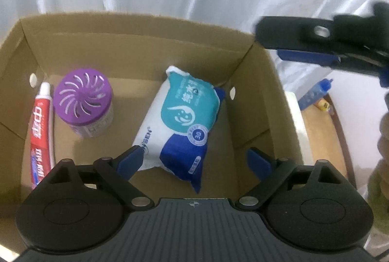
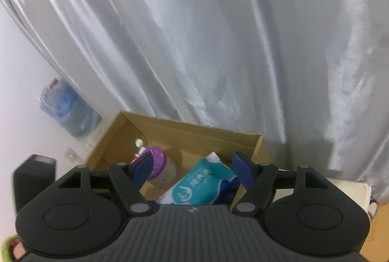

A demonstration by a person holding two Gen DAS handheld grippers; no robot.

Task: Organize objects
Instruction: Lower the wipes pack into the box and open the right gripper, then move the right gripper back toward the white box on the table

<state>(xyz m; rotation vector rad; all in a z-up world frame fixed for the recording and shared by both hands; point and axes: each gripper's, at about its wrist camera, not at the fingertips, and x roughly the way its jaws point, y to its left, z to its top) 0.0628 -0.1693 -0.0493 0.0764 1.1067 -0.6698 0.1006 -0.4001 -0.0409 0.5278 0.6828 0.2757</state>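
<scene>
The left claw hangs spread and empty over the cardboard box, just above the wipes pack. Beyond lie the purple air freshener and toothpaste; this looks like a release. The right claw, also spread and empty, should probably fetch another item.

Right gripper held above the near edge of an open cardboard box, blue fingers spread wide with nothing between them. Inside the box: a teal and blue wipes pack lying toward the right wall, a purple-lidded jar upright near the left wall, a toothpaste tube just beyond it at the left wall, mostly hidden. White curtain behind the box; a water jug off to the left, blurred.
</scene>
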